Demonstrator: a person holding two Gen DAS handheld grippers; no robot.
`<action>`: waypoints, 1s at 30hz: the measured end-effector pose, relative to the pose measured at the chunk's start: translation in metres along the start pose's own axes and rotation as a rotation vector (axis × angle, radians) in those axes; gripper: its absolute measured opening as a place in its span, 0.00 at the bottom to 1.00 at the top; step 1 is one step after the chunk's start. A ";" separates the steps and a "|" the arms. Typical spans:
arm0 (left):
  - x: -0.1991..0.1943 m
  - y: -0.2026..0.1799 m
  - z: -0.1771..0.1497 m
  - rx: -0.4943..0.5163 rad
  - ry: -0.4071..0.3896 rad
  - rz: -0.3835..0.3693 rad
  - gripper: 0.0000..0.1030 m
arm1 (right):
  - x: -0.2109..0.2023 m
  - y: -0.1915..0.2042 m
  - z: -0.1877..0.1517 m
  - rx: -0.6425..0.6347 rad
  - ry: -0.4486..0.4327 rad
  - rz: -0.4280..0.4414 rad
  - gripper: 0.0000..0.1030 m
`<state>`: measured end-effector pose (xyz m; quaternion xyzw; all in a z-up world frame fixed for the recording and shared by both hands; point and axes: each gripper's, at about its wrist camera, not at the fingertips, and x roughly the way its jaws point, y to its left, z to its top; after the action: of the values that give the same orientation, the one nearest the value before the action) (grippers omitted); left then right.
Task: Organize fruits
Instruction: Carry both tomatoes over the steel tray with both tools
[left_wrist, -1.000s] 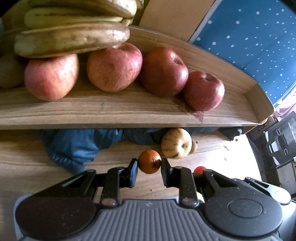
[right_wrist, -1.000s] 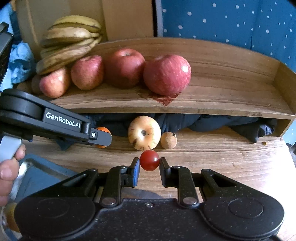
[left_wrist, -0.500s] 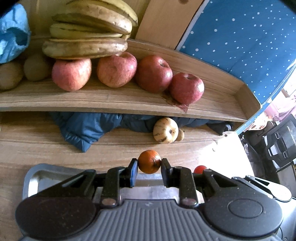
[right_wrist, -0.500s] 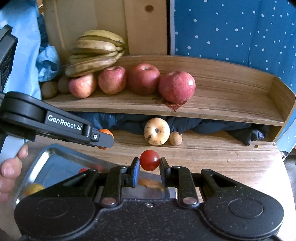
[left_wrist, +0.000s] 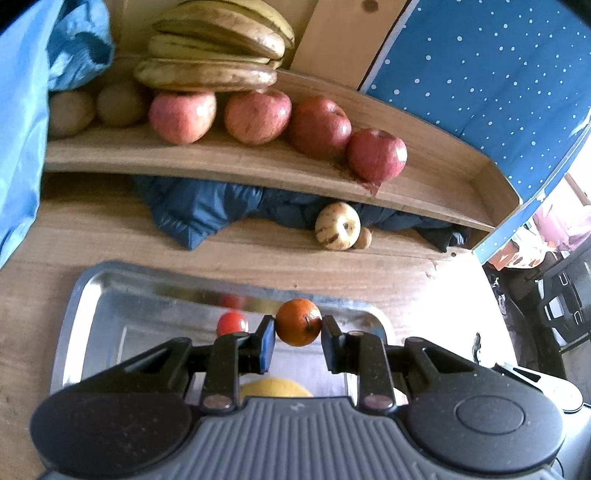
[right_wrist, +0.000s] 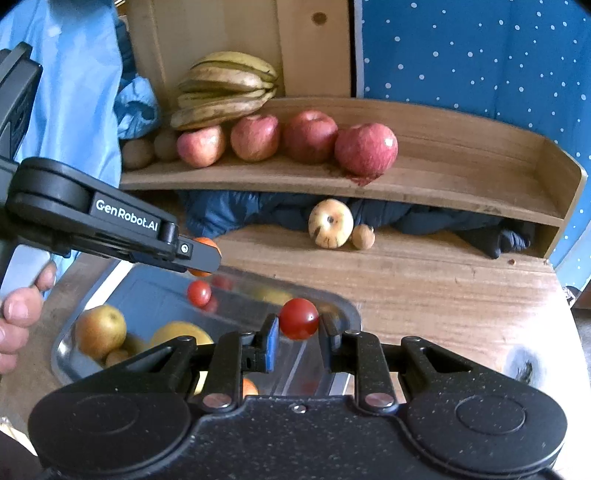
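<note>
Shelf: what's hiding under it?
Under the shelf lie a dark blue cloth, a yellowish apple and a small brown fruit. The cloth covers whatever is behind it.

Wooden table (right_wrist: 424, 280) with a raised wooden shelf (right_wrist: 461, 173) at the far side, blue white-dotted fabric (right_wrist: 480, 55) behind it, bright daylight coming in from the right.

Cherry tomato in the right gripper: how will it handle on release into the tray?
The cherry tomato is round and glossy, so it will probably roll once the right gripper lets go. The metal tray looks smooth, but its raised rim should stop it. Its skin looks thin; a hard squeeze could split it.
</note>
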<state>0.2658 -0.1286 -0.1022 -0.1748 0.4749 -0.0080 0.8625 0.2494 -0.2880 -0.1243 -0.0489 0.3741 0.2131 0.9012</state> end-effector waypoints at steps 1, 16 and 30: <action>-0.002 0.000 -0.003 -0.005 0.000 0.003 0.28 | -0.002 0.001 -0.002 -0.004 0.001 0.005 0.24; -0.031 0.018 -0.051 -0.076 -0.002 0.052 0.28 | -0.023 0.024 -0.029 -0.074 0.022 0.089 0.24; -0.040 0.037 -0.083 -0.123 0.035 0.074 0.28 | -0.026 0.053 -0.051 -0.150 0.050 0.154 0.24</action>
<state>0.1702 -0.1107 -0.1210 -0.2095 0.4957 0.0497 0.8414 0.1777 -0.2613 -0.1389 -0.0927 0.3820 0.3081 0.8663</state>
